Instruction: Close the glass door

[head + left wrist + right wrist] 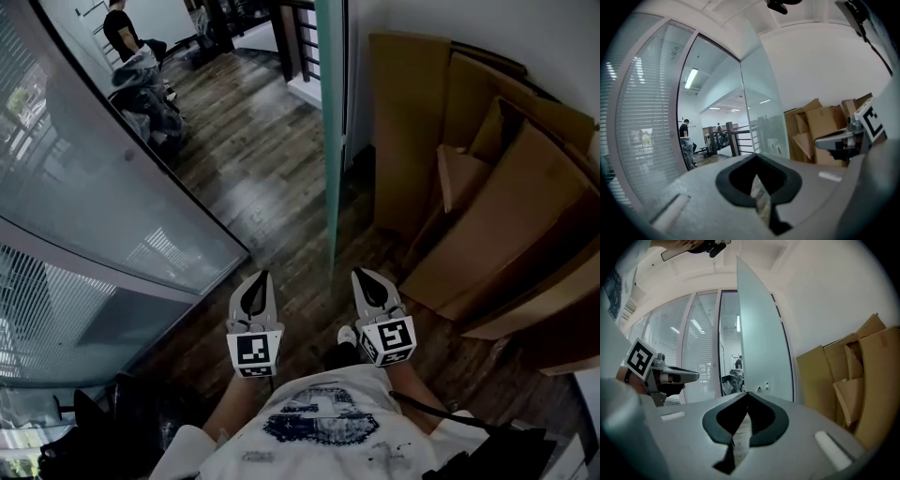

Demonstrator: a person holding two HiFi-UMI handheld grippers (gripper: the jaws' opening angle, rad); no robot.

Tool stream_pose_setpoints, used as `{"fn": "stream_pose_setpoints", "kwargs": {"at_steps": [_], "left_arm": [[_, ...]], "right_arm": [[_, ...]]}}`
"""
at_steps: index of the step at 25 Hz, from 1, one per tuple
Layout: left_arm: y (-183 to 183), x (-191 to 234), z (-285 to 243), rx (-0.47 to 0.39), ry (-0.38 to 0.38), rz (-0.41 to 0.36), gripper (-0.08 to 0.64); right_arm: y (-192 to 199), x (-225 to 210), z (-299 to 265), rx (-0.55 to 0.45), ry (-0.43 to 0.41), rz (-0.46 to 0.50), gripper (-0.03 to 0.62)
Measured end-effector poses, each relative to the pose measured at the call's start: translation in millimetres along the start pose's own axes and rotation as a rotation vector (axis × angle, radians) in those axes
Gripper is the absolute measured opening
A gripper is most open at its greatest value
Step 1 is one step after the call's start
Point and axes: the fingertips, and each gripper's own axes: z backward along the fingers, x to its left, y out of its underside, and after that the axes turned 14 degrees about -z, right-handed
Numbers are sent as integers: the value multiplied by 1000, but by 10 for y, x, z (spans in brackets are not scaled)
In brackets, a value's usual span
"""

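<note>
Dark wood floor [253, 159] runs through an open doorway here, with a white wall [412, 17] on 1 side. Left of the glass door [330, 141] stands a frosted glass wall [84, 187] with blinds behind it. Far beyond the door, at the back, is a person [120, 26] in dark clothes. The left gripper [260, 277] hovers just short of the door and slightly to its left. Its 2 jaws are pressed together with nothing between them. The door itself stands swung open, edge-on to whoever holds the tools, its frosted pane upright and apart from both of them. The right gripper [362, 275] sits just right of the door's edge, jaws likewise closed tight and empty. Further right of the door, flattened cardboard sheets [487, 187] lean against the white wall.
</note>
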Motion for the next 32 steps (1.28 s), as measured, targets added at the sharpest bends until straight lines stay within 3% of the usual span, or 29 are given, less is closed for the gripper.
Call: {"fn": "stream_pose_setpoints", "kwargs": {"at_steps": [13,20,27,29,32], "left_arm": [[-122,-60,-439,69,-122,4,2],[-109,-31,-477,105,-178,-5,2],[-48,47,-540,115,-197,14,2],[-18,49,-588,115,-193,20,2],[-36,67,-658,106,-190,22,2]], "right_arm": [[-19,-472,-448,91,-185,-5,6],[-10,-525,-726,128,-350,85,7],[6,-589,-979,160,-382,123,9],[43,-609,-1041,177,-390,137,88],[65,-635,-1123,190,-405,175,94]]}}
